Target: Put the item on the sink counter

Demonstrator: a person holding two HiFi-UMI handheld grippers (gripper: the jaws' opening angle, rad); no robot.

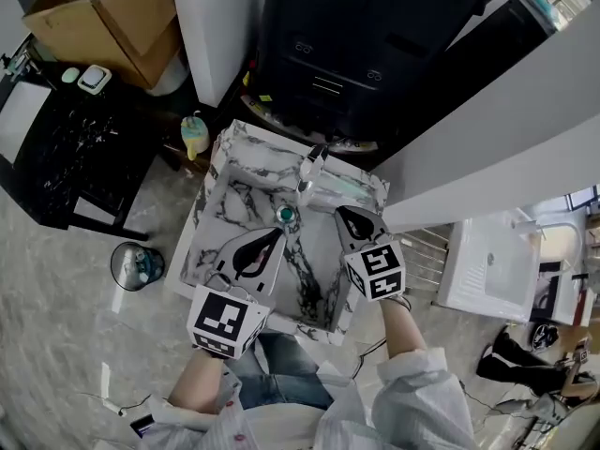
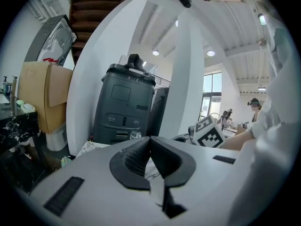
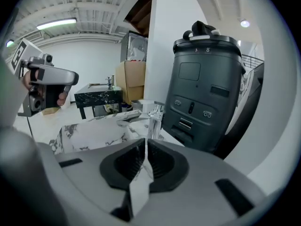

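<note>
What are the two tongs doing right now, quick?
Left tongs: closed, holding nothing.
Right tongs: closed, holding nothing.

A test-lab hall: freestanding marble sink [image 1: 212, 221], cardboard box [image 1: 103, 17], ceiling strip lights [image 3: 56, 23].

Marble sink counter [image 1: 208, 216] bears a chrome faucet [image 1: 313, 164].

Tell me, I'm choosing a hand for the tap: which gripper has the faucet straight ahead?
The right gripper: its view shows the chrome faucet just beyond its shut jaws; the left gripper faces the dark machine.
</note>
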